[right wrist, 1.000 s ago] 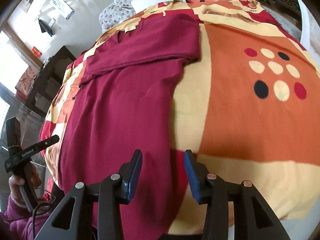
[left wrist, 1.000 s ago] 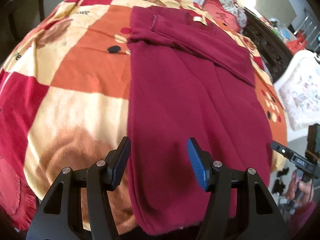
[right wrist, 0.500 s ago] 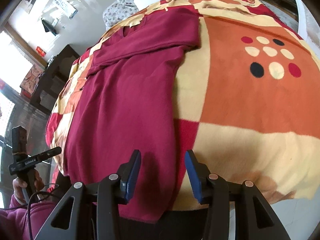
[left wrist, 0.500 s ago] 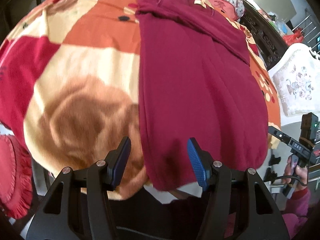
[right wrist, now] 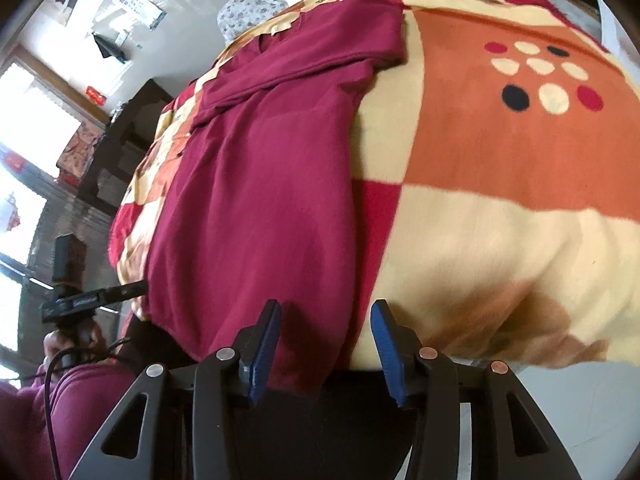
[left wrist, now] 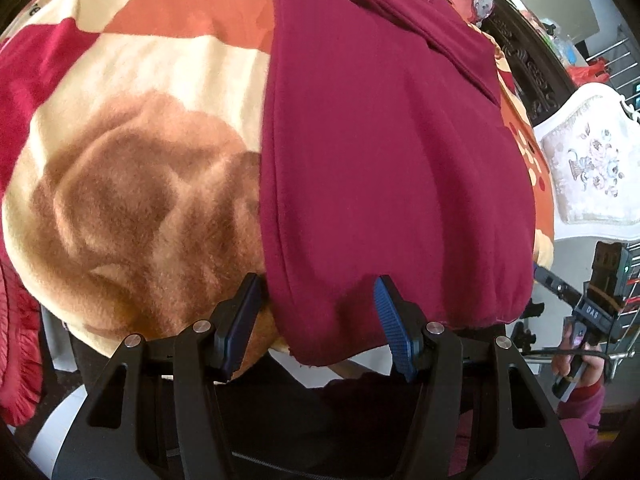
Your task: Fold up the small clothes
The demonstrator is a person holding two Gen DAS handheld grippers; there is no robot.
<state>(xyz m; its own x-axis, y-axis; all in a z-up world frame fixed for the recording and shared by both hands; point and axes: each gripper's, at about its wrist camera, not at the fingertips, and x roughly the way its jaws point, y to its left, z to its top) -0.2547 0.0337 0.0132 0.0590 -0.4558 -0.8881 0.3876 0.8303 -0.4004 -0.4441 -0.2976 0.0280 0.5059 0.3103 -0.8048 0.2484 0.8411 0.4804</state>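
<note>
A fleecy blanket [left wrist: 132, 184] in orange, cream and red blocks covers a bed. A dark-red knit garment [left wrist: 380, 152] lies lengthwise on it, hem overhanging the near edge. The left gripper [left wrist: 316, 320] and right gripper [right wrist: 325, 344] straddle the hem's corners, jaws apart, gripping nothing. Only the left view shows a white floral chair [left wrist: 592, 176].

Garment [left wrist: 384, 152] on blanket [left wrist: 132, 168], hem nearest.

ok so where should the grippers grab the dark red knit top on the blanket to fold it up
Grip the bottom hem of the dark red knit top at its two corners, coming from the near bed edge. The hem hangs over the patterned fleece blanket there, and the open left gripper and right gripper each straddle a corner.
</note>
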